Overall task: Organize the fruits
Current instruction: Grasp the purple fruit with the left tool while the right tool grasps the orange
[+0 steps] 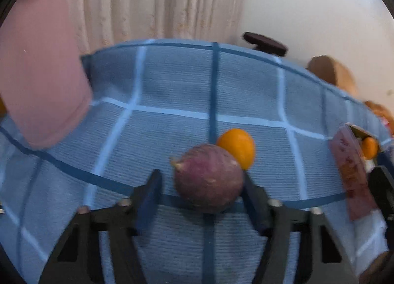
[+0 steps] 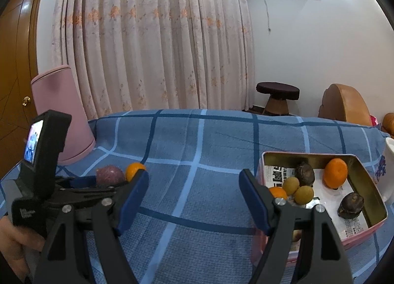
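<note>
A purple round fruit (image 1: pixel 208 180) lies on the blue checked cloth (image 1: pixel 160 91), with an orange (image 1: pixel 236 147) just behind it. My left gripper (image 1: pixel 200 188) is open around the purple fruit; its right finger touches it, the left finger stands apart. Both fruits also show in the right wrist view: the purple fruit (image 2: pixel 109 175) and the orange (image 2: pixel 134 169). My right gripper (image 2: pixel 194 188) is open and empty above the cloth. A pink tin box (image 2: pixel 369 183) to its right holds oranges, small yellow-green fruits and dark fruits.
A pink cylinder (image 2: pixel 61 111) stands at the cloth's far left. The tin box (image 1: pixel 349 173) sits at the right edge of the left wrist view. A dark stool (image 2: pixel 277 96) and a brown chair (image 2: pixel 344 101) stand beyond the cloth. Curtains hang behind.
</note>
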A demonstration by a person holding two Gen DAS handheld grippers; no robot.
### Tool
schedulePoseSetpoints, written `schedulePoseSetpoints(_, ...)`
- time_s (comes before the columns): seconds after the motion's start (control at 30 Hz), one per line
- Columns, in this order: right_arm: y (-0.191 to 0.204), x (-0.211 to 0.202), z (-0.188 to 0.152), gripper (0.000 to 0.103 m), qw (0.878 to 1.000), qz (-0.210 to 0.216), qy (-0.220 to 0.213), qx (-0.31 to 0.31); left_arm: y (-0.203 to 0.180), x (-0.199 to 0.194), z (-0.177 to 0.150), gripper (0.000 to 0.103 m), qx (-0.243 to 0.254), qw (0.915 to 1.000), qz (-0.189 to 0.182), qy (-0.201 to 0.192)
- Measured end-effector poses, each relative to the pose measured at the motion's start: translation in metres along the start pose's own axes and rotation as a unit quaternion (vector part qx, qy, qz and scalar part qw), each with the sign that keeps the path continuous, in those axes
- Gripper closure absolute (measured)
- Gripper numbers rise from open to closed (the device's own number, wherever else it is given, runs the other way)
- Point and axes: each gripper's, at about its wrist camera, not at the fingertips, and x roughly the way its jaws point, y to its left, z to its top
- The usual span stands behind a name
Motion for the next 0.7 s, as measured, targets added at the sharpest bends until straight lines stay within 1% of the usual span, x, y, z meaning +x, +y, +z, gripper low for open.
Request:
schedulePoseSetpoints(0.03, 0.0, 0.001, 0.0, 0.024, 1.0, 0.0, 0.003, -0.001, 0.0, -0.001, -0.001, 0.05, 0.0, 1.0, -0.003, -0.003)
schedulePoseSetpoints(0.1, 0.0, 0.005, 0.001, 0.024, 1.0, 0.001, 0.012, -0.003, -0.001, -0.002, -0.002, 0.05, -0.002, 1.0, 0.003, -0.003)
schedulePoseSetpoints(0.2, 0.002, 0.017, 0.002, 0.025, 0.999, 0.023, 0.04, 0.006, 0.005, -0.007, -0.003, 0.05, -0.022, 0.9996, 0.011, -0.013)
schedulePoseSetpoints(0.23, 0.004, 0.023, 0.002, 0.028, 0.998, 0.032, 0.052, 0.012, 0.008, -0.01, -0.003, 0.05, -0.027, 0.9993, 0.018, -0.019)
schedulePoseSetpoints(0.3, 0.01, 0.036, 0.004, 0.033, 0.997, 0.042, 0.071, 0.012, 0.016, -0.016, 0.0, 0.05, -0.029, 0.9975, 0.052, -0.039)
schedulePoseSetpoints(0.37, 0.023, 0.053, 0.007, 0.038, 0.995, 0.048, 0.091, 0.002, 0.022, -0.026, 0.001, 0.05, -0.027, 0.9928, 0.096, -0.066)
schedulePoseSetpoints(0.4, 0.03, 0.062, 0.01, 0.04, 0.994, 0.053, 0.099, -0.001, 0.027, -0.029, 0.003, 0.05, -0.032, 0.9905, 0.11, -0.076)
schedulePoseSetpoints(0.47, 0.043, 0.077, 0.013, 0.04, 0.992, 0.062, 0.111, -0.003, 0.036, -0.033, 0.004, 0.05, -0.048, 0.9883, 0.118, -0.083)
schedulePoseSetpoints(0.53, 0.054, 0.091, 0.015, 0.04, 0.99, 0.064, 0.124, -0.007, 0.045, -0.034, 0.004, 0.05, -0.06, 0.9871, 0.124, -0.081)
schedulePoseSetpoints(0.63, 0.067, 0.114, 0.016, 0.04, 0.985, 0.068, 0.158, 0.0, 0.053, -0.03, 0.004, 0.05, -0.067, 0.983, 0.153, -0.076)
schedulePoseSetpoints(0.67, 0.071, 0.121, 0.015, 0.043, 0.983, 0.068, 0.171, -0.001, 0.055, -0.029, 0.004, 0.05, -0.07, 0.9824, 0.157, -0.072)
schedulePoseSetpoints(0.7, 0.075, 0.128, 0.014, 0.057, 0.98, 0.068, 0.187, -0.004, 0.056, -0.029, 0.003, 0.05, -0.074, 0.9825, 0.156, -0.07)
